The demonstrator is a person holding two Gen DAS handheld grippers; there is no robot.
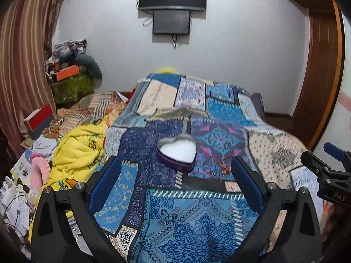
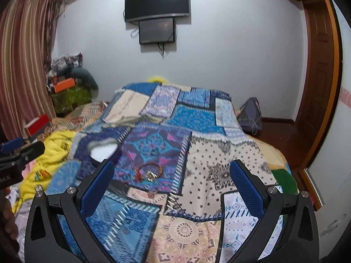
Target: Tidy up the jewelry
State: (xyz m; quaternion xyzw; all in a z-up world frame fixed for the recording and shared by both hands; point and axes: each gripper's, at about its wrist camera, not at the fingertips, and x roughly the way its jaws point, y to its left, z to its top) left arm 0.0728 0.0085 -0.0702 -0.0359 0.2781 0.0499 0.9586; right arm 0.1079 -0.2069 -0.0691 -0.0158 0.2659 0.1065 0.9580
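A purple heart-shaped box (image 1: 176,152) with a white lining sits open on the patchwork bedspread (image 1: 193,219); it also shows blurred in the right wrist view (image 2: 103,150). My left gripper (image 1: 176,168) is open and empty, just short of the box. A red cord bracelet (image 2: 151,167) and a gold ring (image 2: 151,176) lie on the spread to the right of the box. They also show in the left wrist view (image 1: 223,167). My right gripper (image 2: 172,171) is open and empty, with the jewelry between its fingers and slightly left of centre.
A yellow blanket (image 1: 79,151) and loose clutter lie at the bed's left side. Stacked boxes and clothes (image 1: 70,74) stand in the far left corner by the curtain. A bag (image 2: 250,115) sits on the floor at the right. Two screens (image 1: 173,6) hang on the wall.
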